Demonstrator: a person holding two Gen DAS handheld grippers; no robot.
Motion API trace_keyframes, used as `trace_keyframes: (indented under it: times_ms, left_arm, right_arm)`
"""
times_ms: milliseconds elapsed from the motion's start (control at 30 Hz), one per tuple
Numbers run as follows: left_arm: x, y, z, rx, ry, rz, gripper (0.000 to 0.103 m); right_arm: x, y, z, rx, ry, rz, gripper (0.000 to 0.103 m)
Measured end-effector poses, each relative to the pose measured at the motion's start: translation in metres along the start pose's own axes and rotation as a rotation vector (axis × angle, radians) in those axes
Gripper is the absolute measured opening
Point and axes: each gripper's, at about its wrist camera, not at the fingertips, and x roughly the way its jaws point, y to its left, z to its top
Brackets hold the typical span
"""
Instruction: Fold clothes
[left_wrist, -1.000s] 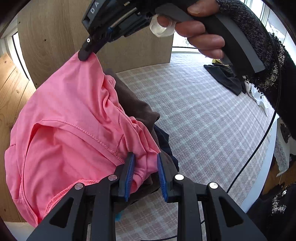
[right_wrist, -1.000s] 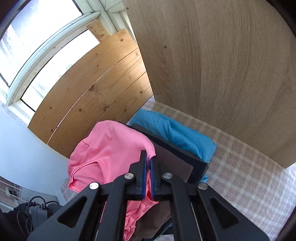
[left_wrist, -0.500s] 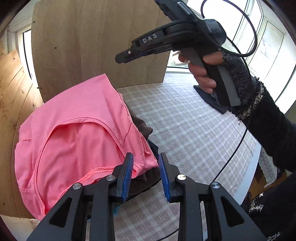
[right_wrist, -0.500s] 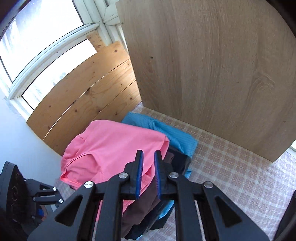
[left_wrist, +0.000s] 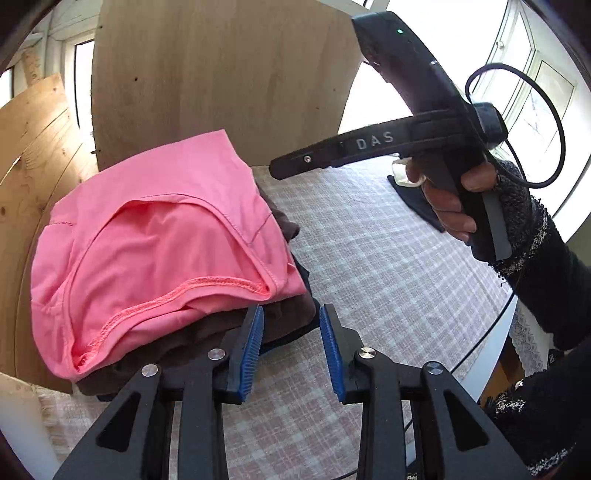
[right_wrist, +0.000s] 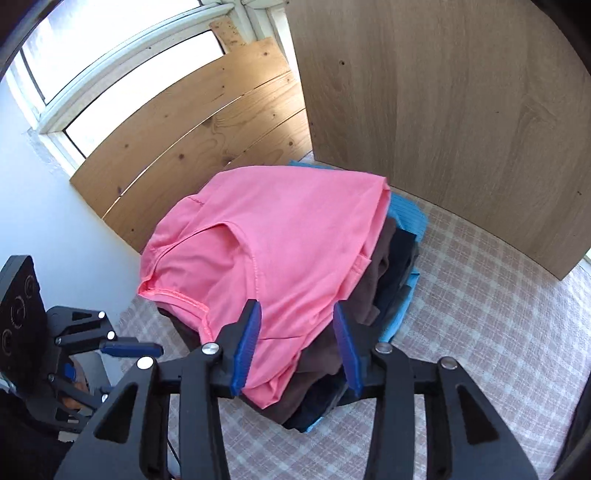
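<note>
Pink shirt (right_wrist: 273, 240) lies folded on top of the clothes pile (right_wrist: 376, 280), which sits on the checked tablecloth (left_wrist: 388, 266) by the wood board (right_wrist: 461, 110). Left gripper (left_wrist: 291, 350) and right gripper (right_wrist: 295, 343) are both opening, nothing pinched between either pair. Judgement: back both straight off the pile so no hem snags, then go for the dark garment (left_wrist: 413, 199) beyond the pile.

one folded pink jersey top (right_wrist: 280, 236) tops the checked tablecloth's (right_wrist: 480, 295) pile, over one brown garment (right_wrist: 369, 291), one navy (right_wrist: 400, 258), one ribbed blue (right_wrist: 410, 218); two black grippers.
</note>
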Motion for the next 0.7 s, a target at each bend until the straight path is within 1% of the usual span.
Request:
trace_keyframes:
  times_ms: [33,67,100,133,167,200,233,300,333,367,433,533,567,600,633,700]
  left_arm:
    - [-0.008,0.012,-0.004,-0.014,-0.01,0.071,0.034]
    - [-0.015,0.024,-0.008,-0.028,-0.02,0.142,0.034]
    - [-0.022,0.037,-0.012,-0.044,-0.025,0.206,0.034]
    - [-0.028,0.051,-0.016,-0.07,-0.025,0.238,0.034]
    - [-0.034,0.065,-0.02,-0.096,-0.025,0.27,0.034]
    - [-0.04,0.079,-0.024,-0.12,-0.026,0.3,0.034]
    - [-0.042,0.088,-0.026,-0.136,-0.031,0.315,0.034]
    - [-0.045,0.106,-0.031,-0.168,-0.04,0.343,0.036]
    - [-0.042,0.115,-0.032,-0.183,-0.041,0.353,0.039]
    - [-0.039,0.121,-0.031,-0.2,-0.044,0.349,0.039]
    - [-0.035,0.129,-0.029,-0.23,-0.056,0.307,0.041]
    - [-0.022,0.139,-0.023,-0.264,-0.061,0.259,0.041]
    - [-0.016,0.137,-0.022,-0.257,-0.05,0.246,0.04]
    - [-0.009,0.135,-0.022,-0.248,-0.039,0.233,0.035]
    - [-0.003,0.13,-0.022,-0.231,-0.024,0.217,0.027]
    - [0.001,0.121,-0.024,-0.199,-0.016,0.213,0.018]
  right_arm:
    - [0.013,0.008,-0.004,-0.016,0.051,0.031,0.042]
    - [0.025,0.015,-0.01,-0.035,0.107,0.044,0.042]
    - [0.037,0.018,-0.019,-0.065,0.176,-0.005,0.042]
    - [0.044,0.019,-0.027,-0.1,0.232,-0.071,0.042]
    - [0.043,0.017,-0.034,-0.117,0.25,-0.126,0.042]
    - [0.033,0.015,-0.034,-0.102,0.235,-0.143,0.042]
    - [0.023,0.012,-0.033,-0.083,0.214,-0.151,0.042]
    - [0.0,0.014,-0.024,-0.05,0.154,-0.119,0.042]
    - [-0.007,0.02,-0.014,-0.064,0.132,-0.108,0.042]
    - [-0.014,0.026,-0.005,-0.078,0.111,-0.096,0.042]
    - [-0.025,0.039,0.017,-0.11,0.07,-0.074,0.042]
    - [-0.009,0.061,0.074,-0.203,0.024,-0.053,0.042]
    - [-0.003,0.068,0.093,-0.234,0.008,-0.046,0.046]
    - [0.005,0.075,0.112,-0.266,0.003,-0.04,0.052]
    - [0.025,0.079,0.131,-0.3,0.029,-0.035,0.053]
    - [0.064,0.087,0.168,-0.371,0.086,-0.029,0.053]
